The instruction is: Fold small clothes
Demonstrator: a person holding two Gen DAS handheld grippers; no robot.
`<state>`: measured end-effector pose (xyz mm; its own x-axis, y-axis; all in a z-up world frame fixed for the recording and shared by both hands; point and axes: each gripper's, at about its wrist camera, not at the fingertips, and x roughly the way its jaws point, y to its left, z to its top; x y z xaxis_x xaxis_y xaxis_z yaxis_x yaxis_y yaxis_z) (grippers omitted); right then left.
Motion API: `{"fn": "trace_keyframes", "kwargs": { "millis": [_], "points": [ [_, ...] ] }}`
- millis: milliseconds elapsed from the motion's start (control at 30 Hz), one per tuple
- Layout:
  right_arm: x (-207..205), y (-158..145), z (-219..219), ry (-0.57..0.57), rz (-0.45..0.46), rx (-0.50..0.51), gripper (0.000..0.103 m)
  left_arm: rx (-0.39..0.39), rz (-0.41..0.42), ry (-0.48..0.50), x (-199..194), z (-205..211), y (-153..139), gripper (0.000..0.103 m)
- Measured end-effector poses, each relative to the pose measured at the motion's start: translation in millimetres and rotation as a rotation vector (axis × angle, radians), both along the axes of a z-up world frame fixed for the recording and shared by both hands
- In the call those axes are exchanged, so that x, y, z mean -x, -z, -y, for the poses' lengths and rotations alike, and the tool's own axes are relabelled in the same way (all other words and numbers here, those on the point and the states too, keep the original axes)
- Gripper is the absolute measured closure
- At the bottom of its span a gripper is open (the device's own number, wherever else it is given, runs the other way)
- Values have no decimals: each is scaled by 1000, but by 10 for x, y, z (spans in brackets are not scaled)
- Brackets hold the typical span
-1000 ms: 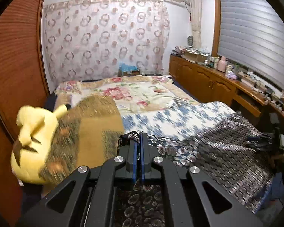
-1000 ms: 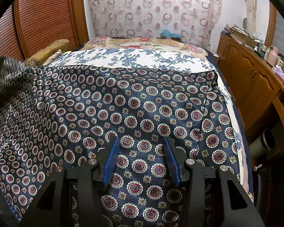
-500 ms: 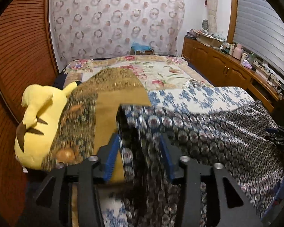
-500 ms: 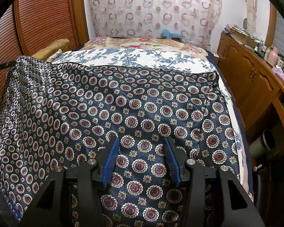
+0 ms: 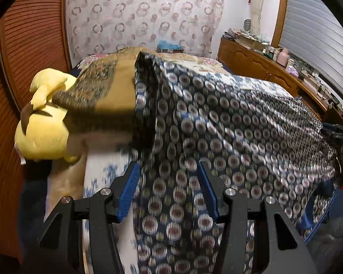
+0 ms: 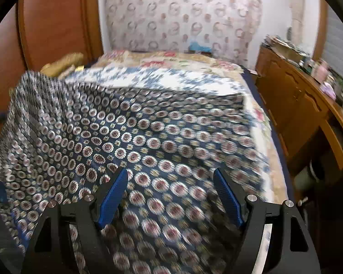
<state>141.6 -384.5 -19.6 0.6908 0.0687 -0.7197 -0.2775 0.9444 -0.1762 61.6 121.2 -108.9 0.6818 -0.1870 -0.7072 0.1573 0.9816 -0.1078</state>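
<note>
- Patterned cloth (image 5: 228, 123): dark navy, printed with round medallions. It lies spread across the near end of the bed (image 6: 171, 77), its left portion humped up in a fold, its near edge hanging toward me. This is the piece to be folded; I judge it laid out flat so that edges and corners can be found.
- Left gripper (image 5: 169, 191): my jaws stand wide apart, blue pads (image 5: 128, 189) on either side of the cloth's near edge, clasping nothing. Fabric lies between and under them, not pinched.
- Right gripper (image 6: 171, 194): jaws likewise spread wide above the cloth, nothing held. Placed over the right near part, I judge, to take a matching hold.
- Yellow plush toy (image 5: 41, 123): at the left of the bed, just beside the raised fold, partly under a gold-brown patterned pillow (image 5: 98, 86). A possible snag if the cloth is swept leftward.
- Bedspread (image 6: 162, 77): white with blue flowers, showing beyond the cloth's far edge.
- Wooden cabinet (image 5: 258, 66): along the right wall, cluttered top, well apart from the work.
- Curtain (image 5: 144, 16): ring print, behind the bed.
- Note: both views are motion-blurred; fine edges uncertain.
</note>
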Motion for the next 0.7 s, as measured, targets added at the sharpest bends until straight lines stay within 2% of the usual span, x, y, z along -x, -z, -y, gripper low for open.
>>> {"fn": "trace_keyframes", "kwargs": {
  "millis": [67, 100, 200, 267, 333, 433, 500, 567, 700],
  "points": [
    [120, -67, 138, 26, 10, -6, 25, 17, -5, 6, 51, -10, 27, 51],
    [177, -83, 207, 43, 12, 1, 28, 29, -7, 12, 80, -12, 43, 53],
    [330, -88, 392, 83, -3, 9, 35, 30, -10, 15, 127, -17, 71, 62],
    [405, -49, 473, 103, -24, 15, 41, 31, -16, 23, 143, -10, 100, 75],
    [453, 11, 525, 117, -45, 23, 45, 33, -32, 24, 146, 7, 150, 76],
    [471, 77, 543, 116, -74, 19, 60, 25, -48, 15, 166, 12, 221, 79],
    [461, 101, 563, 105, -83, 21, 79, 26, -53, 14, 183, 0, 241, 89],
    [473, 115, 563, 92, -77, 35, 90, 24, -54, 14, 216, -24, 241, 100],
    [513, 70, 583, 77, -62, 41, 97, 42, -31, 22, 322, -54, 175, 103]
  ]
}}
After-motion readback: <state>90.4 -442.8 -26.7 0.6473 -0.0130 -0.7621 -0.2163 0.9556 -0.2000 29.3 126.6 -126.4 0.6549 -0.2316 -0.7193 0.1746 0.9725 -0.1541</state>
